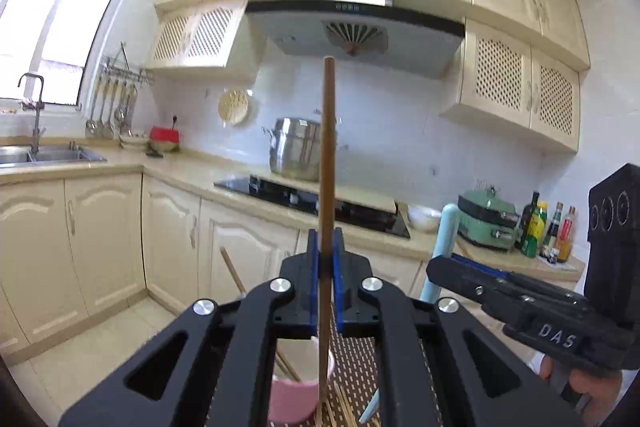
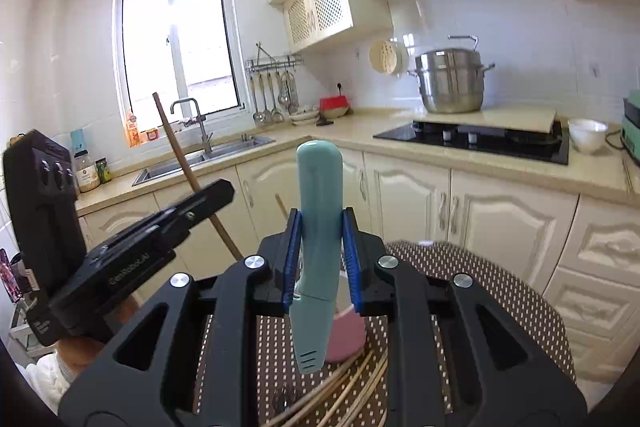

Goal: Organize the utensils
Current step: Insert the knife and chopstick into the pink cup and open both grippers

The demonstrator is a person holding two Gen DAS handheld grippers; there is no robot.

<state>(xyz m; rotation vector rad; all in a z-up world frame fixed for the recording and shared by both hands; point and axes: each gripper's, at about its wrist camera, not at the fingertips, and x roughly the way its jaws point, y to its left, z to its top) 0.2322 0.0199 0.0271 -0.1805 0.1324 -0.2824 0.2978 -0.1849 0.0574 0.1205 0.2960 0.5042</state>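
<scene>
My left gripper (image 1: 327, 251) is shut on a long brown chopstick (image 1: 326, 155) and holds it upright above a pink cup (image 1: 294, 393). Another chopstick (image 1: 233, 269) leans out of that cup. My right gripper (image 2: 320, 227) is shut on a teal utensil (image 2: 318, 195) that looks like a sheathed knife, handle up and slotted tip down. Behind its tip stands the pink cup (image 2: 347, 335). Several loose chopsticks (image 2: 344, 387) lie on the dotted tablecloth (image 2: 480, 279) in front of the cup. Each gripper shows in the other's view, the right gripper (image 1: 440, 267) and the left gripper (image 2: 216, 191).
Cream cabinets and a counter run behind the table, with a sink (image 2: 208, 159), a black hob (image 2: 472, 139) and a steel pot (image 2: 450, 83). A white bowl (image 1: 423, 217), a green appliance (image 1: 486, 223) and bottles (image 1: 548, 231) stand on the counter at right.
</scene>
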